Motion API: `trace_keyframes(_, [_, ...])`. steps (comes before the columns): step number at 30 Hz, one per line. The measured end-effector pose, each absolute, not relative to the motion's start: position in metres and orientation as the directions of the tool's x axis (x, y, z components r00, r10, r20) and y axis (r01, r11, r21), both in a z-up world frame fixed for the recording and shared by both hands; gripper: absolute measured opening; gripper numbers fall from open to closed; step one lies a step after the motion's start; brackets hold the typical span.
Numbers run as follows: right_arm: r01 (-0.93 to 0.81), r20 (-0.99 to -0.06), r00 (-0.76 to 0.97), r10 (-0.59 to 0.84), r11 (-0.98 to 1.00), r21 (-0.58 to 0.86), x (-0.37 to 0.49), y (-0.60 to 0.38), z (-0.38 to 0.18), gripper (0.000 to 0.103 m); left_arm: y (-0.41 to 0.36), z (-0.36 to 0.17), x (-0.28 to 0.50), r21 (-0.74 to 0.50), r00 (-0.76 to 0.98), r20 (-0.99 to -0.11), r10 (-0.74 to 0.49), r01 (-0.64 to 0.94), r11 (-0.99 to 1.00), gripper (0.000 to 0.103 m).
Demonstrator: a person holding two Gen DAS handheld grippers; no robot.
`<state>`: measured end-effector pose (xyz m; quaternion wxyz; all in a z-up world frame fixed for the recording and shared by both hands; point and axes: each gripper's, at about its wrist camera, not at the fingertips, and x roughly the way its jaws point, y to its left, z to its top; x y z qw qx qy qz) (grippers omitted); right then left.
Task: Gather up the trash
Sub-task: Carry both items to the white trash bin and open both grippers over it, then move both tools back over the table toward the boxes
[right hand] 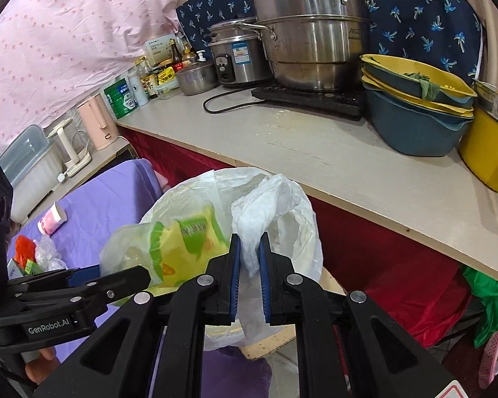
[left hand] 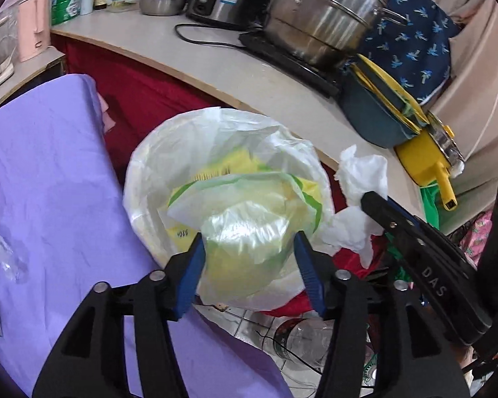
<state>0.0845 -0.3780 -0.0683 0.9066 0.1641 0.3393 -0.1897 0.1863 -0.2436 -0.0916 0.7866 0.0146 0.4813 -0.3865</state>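
While the left tongs (left hand: 249, 258) held a yellow-green wrapper bag (left hand: 245, 219) over the lined bin (left hand: 142, 179) at centre frame, the right tongs (right hand: 249, 265), clamped narrow on a crumpled white tissue (right hand: 262, 212), hung nearer the bin's right rim, its mouth lying just below and ahead.

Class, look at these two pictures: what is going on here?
A person with two handheld grippers is collecting trash. The left gripper holds a green-and-yellow plastic wrapper over the bag-lined bin. The right gripper is clamped on crumpled white tissue beside it. Neither piece has been dropped in yet.
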Motion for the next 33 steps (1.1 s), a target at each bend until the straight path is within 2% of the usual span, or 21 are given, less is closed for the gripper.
trace_keyframes(2, [0.449,-0.677,0.701,-0.226,0.877,0.172,0.088,-0.377,-0.07,0.012,-0.236,-0.089,0.19,-0.346,0.255,-0.766,-0.59,0.61,0.713,0.061])
trace_keyframes(4, [0.444,-0.676,0.704,-0.217,0.877,0.181,0.092,-0.376,-0.07,0.013,-0.224,-0.084,0.193,-0.359,0.281,-0.752,-0.596,0.584,0.728,0.077])
trace_keyframes(8, [0.431,-0.671,0.715,-0.196,0.879,0.203,0.102,-0.374,-0.069,0.016,-0.215,-0.073,0.198,-0.342,0.328,-0.739,-0.588,0.57,0.747,0.079])
trace_keyframes(11, [0.421,-0.659,0.727,-0.193,0.883,0.206,0.106,-0.369,-0.064,0.037,-0.206,-0.066,0.197,-0.314,0.374,-0.734,-0.567,0.554,0.771,0.083])
trace_keyframes(13, [0.413,-0.64,0.743,-0.198,0.887,0.205,0.106,-0.363,-0.057,0.05,-0.2,-0.063,0.196,-0.31,0.399,-0.726,-0.56,0.537,0.785,0.089])
trace_keyframes(17, [0.401,-0.623,0.755,-0.203,0.895,0.195,0.104,-0.354,-0.046,0.054,-0.186,-0.055,0.19,-0.243,0.482,-0.721,-0.498,0.497,0.833,0.09])
trace_keyframes(21, [0.387,-0.611,0.767,-0.197,0.902,0.194,0.1,-0.344,-0.037,0.06,-0.167,-0.045,0.183,-0.228,0.532,-0.701,-0.475,0.464,0.856,0.09])
trace_keyframes(33, [0.288,-0.583,0.801,-0.131,0.939,0.185,0.093,-0.28,-0.016,0.066,-0.08,-0.023,0.156,-0.15,0.666,-0.665,-0.338,0.324,0.934,0.09])
